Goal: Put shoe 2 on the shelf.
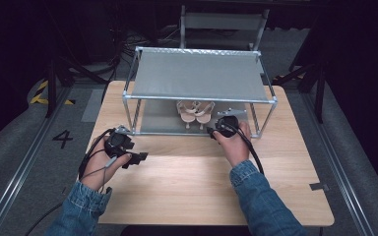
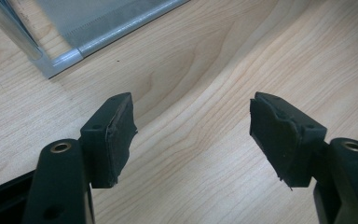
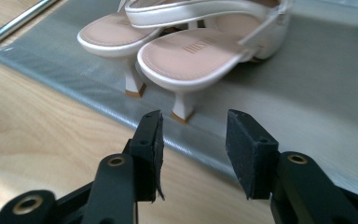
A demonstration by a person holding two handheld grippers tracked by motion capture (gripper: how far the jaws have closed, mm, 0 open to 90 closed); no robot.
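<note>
Wooden bench (image 1: 187, 172) carries two-tier rack (image 1: 199, 100); white heeled sandals (image 3: 191, 51) on lower shelf, heels toward right gripper (image 3: 193, 140), jaws open, empty, probably just short of nearer heel. Left gripper (image 2: 193, 135) open, well apart.

White sandals (image 3: 191, 51) with tan insoles, grey shelf (image 3: 317, 88), pale woodgrain table (image 2: 205, 70)

A light wooden table (image 1: 192, 182) fills the middle of the frame. On its far half stands a metal-framed rack (image 1: 199, 101) with two grey fabric shelves. A pair of white heeled sandals (image 1: 195, 112) sits side by side on the lower shelf (image 3: 317, 79), heels toward the near edge.
</note>
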